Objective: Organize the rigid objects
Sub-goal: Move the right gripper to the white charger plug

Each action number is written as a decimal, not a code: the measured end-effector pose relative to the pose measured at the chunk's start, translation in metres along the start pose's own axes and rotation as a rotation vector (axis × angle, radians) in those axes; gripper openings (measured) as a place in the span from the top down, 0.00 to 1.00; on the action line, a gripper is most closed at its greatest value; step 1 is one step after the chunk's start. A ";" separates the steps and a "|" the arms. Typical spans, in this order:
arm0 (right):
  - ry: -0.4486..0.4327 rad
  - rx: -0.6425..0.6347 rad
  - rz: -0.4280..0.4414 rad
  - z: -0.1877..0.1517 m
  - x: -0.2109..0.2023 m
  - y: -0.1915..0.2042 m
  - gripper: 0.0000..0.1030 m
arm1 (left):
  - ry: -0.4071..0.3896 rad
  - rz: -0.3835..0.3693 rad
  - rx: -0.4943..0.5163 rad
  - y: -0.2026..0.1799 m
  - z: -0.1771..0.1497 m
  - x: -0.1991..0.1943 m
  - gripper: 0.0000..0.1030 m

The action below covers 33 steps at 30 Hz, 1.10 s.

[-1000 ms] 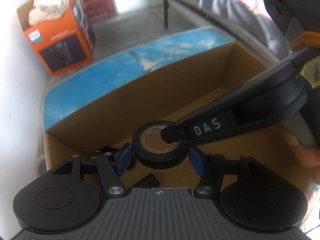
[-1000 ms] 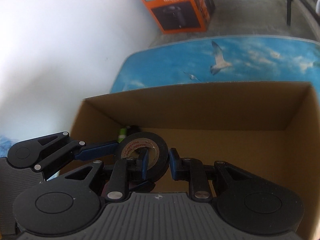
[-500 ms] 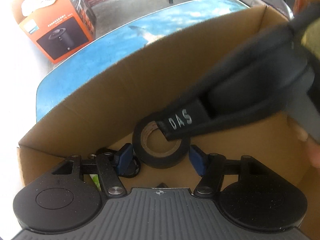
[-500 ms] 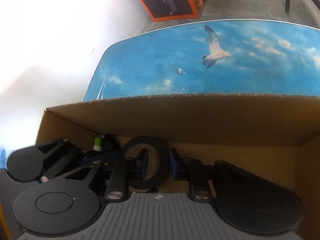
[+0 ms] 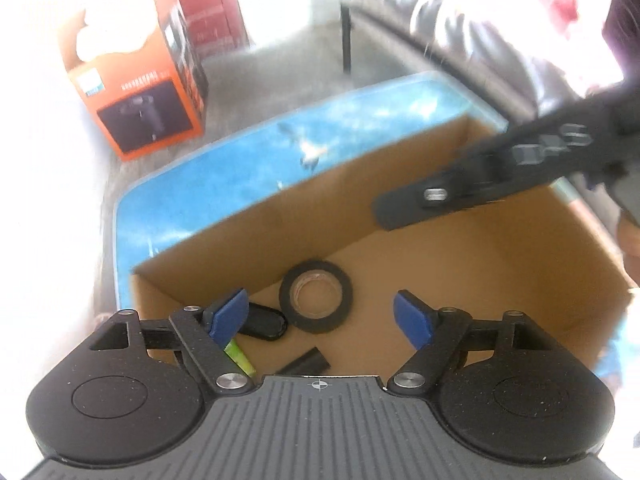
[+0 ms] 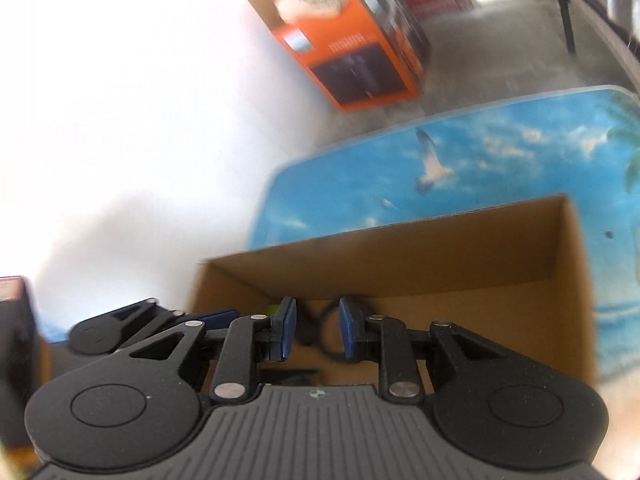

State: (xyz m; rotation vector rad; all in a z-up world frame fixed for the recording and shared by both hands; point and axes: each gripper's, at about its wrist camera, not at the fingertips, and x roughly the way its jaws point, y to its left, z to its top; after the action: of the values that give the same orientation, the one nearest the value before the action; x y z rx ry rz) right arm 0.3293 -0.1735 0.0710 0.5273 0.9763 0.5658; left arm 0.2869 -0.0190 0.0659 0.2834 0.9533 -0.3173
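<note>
A black roll of tape point(image 5: 316, 297) lies flat on the floor of an open cardboard box point(image 5: 500, 264). My left gripper point(image 5: 322, 316) is open above the box, blue pads apart, with the tape below between them and untouched. My right gripper point(image 6: 314, 334) is open with a narrow gap and empty, above the box's near wall; the tape point(image 6: 336, 334) shows blurred beyond it. The right gripper point(image 5: 480, 184) also shows from the side in the left wrist view, raised over the box. The left gripper's fingers point(image 6: 216, 316) show at the left of the right wrist view.
In the box lie a black oval item point(image 5: 266, 322), a green item point(image 5: 240, 356) and a black bar point(image 5: 308, 362). The box stands on a blue sky-print table point(image 6: 460, 168). An orange carton point(image 5: 136, 96) sits on the floor beyond. A white wall is at left.
Both grippers let go of the tape and rose; it now lies flat on the box floor. The left jaws opened wide. The right gripper pulled up and away to the right.
</note>
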 end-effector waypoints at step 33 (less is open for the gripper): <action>-0.213 0.294 0.007 -0.234 -0.084 -0.048 0.57 | -0.350 -0.088 -0.013 -0.152 -0.198 -0.034 0.31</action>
State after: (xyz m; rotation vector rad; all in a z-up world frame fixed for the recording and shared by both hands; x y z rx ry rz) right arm 0.0973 -0.2272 -0.0159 0.8360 0.8575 0.3644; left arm 0.0615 -0.0801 -0.0292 0.1667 0.6230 -0.4260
